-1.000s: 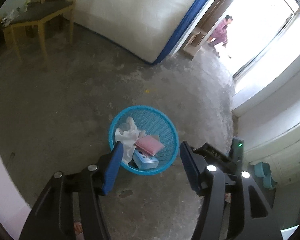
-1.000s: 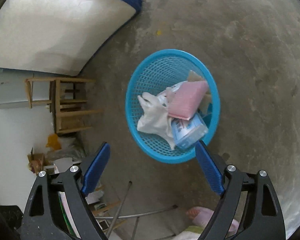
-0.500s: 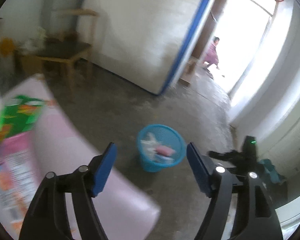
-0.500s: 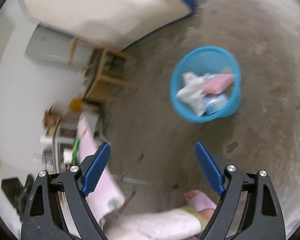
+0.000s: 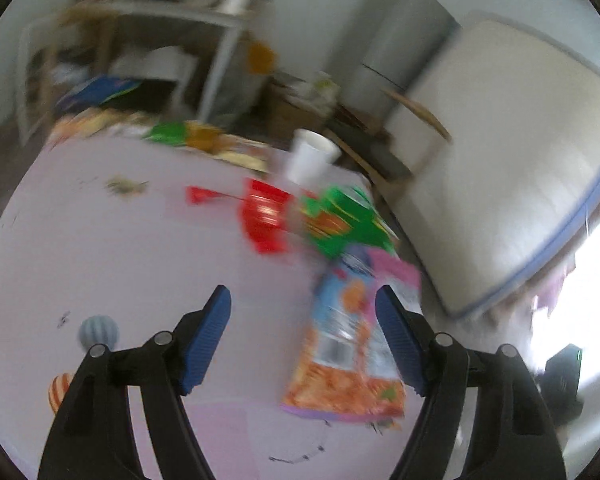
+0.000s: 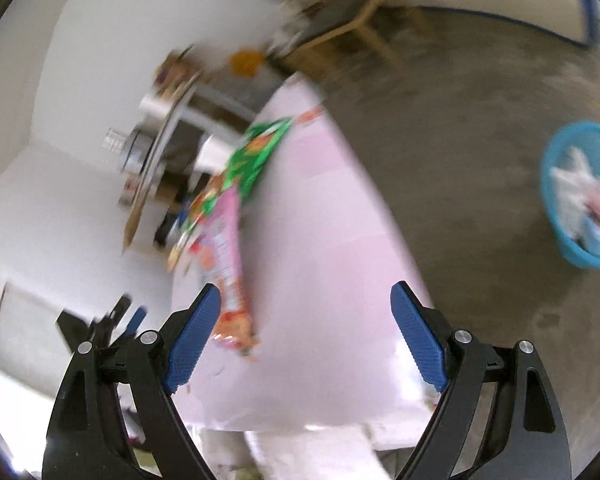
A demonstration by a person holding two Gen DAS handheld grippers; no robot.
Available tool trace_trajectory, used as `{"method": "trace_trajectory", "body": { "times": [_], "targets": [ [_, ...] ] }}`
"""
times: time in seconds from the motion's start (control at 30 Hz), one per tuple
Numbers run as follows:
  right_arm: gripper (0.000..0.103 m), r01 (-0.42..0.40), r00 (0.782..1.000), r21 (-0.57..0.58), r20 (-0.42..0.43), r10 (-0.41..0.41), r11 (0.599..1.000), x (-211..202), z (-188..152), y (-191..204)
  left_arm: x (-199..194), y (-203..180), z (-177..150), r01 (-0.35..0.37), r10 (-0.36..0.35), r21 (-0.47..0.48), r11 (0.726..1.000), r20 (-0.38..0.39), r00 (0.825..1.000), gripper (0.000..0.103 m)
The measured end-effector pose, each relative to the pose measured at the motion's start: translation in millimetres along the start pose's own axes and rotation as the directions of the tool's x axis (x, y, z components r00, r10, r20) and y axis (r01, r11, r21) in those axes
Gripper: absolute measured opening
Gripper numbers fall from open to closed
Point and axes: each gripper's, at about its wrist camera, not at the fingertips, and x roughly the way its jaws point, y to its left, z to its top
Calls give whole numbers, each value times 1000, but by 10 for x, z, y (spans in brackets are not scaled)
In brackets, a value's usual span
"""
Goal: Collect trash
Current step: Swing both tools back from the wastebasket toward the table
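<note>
Both views are blurred by motion. My left gripper (image 5: pixel 302 312) is open and empty above a pink table (image 5: pixel 120 248). On the table lie an orange and pink snack bag (image 5: pixel 348 344), a green wrapper (image 5: pixel 340 224), a red wrapper (image 5: pixel 264 212) and a white paper cup (image 5: pixel 310 156). My right gripper (image 6: pixel 306 312) is open and empty over the same table (image 6: pixel 320 280), where the orange and pink snack bag (image 6: pixel 224 248) and the green wrapper (image 6: pixel 260 156) show. The blue trash basket (image 6: pixel 580 196) stands on the floor at the far right, with trash in it.
A cluttered shelf (image 5: pixel 140 60) and a grey fridge (image 5: pixel 396 44) stand behind the table. A white mattress (image 5: pixel 512 168) leans on the wall at right. A wooden chair (image 6: pixel 352 16) stands on the concrete floor (image 6: pixel 480 120). Small crumbs (image 5: pixel 126 186) lie on the table.
Both grippers have swung away from the blue basket and up toward the pink table. The basket left the left wrist view and slid to the right edge of the right wrist view. Both stayed open.
</note>
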Motion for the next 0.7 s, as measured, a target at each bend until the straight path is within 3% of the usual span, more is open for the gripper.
{"method": "trace_trajectory", "body": {
  "times": [0.13,0.23,0.33,0.47,0.63,0.7],
  "targets": [
    [83,-39,996,-69,-82,34,997,282,-47,372,165,304,182,-2,2,-85,996,3,1000,69],
    [83,-48,993,-99,-108,37,994,322,-145,520,491,353,332,40,-45,-101,994,-40,998,65],
    [83,-24,994,-110,-113,11,994,288,-232,574,773,350,505,21,-28,-110,994,-60,998,61],
    [83,38,993,-103,-108,-49,994,219,-324,631,1140,212,849,-49,49,23,999,-22,999,61],
    [83,92,990,-71,-99,-99,993,279,-319,635,1803,143,1111,-93,109,134,987,-117,987,65],
    [83,104,989,-72,-101,-111,992,321,-315,670,2131,85,1136,-119,158,212,970,-178,971,65]
  ]
}}
